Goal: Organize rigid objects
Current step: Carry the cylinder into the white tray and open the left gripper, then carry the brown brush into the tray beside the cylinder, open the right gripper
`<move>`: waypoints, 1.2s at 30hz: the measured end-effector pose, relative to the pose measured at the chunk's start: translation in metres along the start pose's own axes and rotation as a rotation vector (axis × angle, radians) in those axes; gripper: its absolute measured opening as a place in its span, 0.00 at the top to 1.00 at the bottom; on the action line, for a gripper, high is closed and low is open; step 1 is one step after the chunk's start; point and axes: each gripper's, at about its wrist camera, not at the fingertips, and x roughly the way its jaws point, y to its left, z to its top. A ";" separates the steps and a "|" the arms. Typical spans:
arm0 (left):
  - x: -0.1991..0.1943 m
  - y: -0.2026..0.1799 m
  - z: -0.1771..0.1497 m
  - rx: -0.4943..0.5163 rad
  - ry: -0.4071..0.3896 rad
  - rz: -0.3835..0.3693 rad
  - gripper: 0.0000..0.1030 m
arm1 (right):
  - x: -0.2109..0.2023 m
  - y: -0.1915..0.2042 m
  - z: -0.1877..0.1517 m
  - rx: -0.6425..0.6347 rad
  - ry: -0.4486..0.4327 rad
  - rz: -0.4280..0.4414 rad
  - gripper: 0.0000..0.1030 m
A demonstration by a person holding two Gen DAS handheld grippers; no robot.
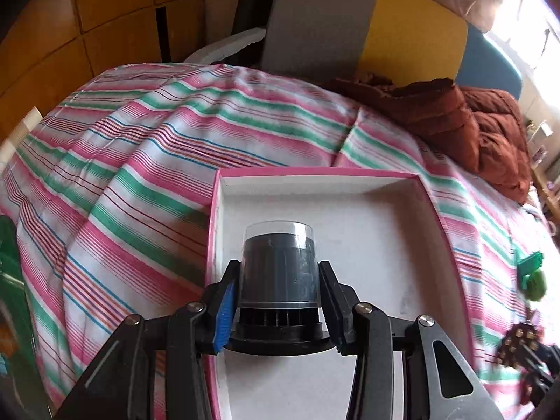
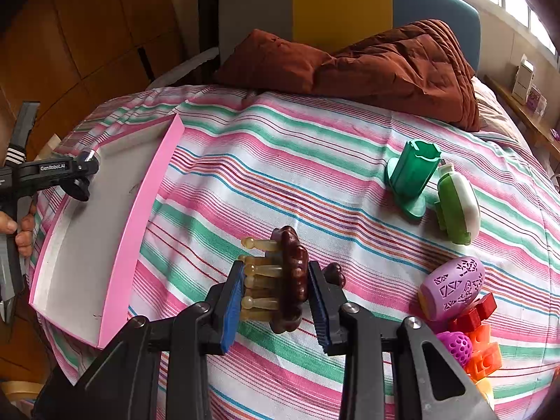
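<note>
My left gripper [image 1: 278, 309] is shut on a dark cylindrical jar with a clear cover [image 1: 280, 266] and holds it over the white inside of the pink-rimmed box [image 1: 385, 245]. The box also shows in the right wrist view [image 2: 136, 231] at the left, with the left gripper [image 2: 82, 175] above it. My right gripper [image 2: 274, 301] is shut on a brown hair brush with amber bristles [image 2: 280, 276], just above the striped bed sheet [image 2: 280, 161].
To the right on the sheet lie a green stand [image 2: 413, 175], a green-and-white case [image 2: 458, 206], a purple egg-shaped shell [image 2: 453, 287], red and orange blocks [image 2: 483, 336] and a purple ball [image 2: 455, 346]. A brown quilt [image 2: 385, 66] lies by the headboard.
</note>
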 end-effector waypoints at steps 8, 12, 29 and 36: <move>-0.011 0.000 -0.001 0.010 -0.046 0.000 0.38 | 0.000 -0.001 0.000 0.000 -0.001 0.000 0.67; -0.034 0.005 -0.010 0.004 -0.086 0.008 0.34 | 0.000 -0.001 0.000 0.000 -0.001 -0.001 0.67; -0.132 -0.004 -0.108 0.070 -0.184 0.055 0.29 | 0.000 0.003 -0.002 -0.031 -0.009 -0.022 0.66; -0.144 -0.006 -0.127 0.089 -0.176 0.063 0.28 | -0.001 0.001 -0.002 -0.011 -0.010 -0.013 0.66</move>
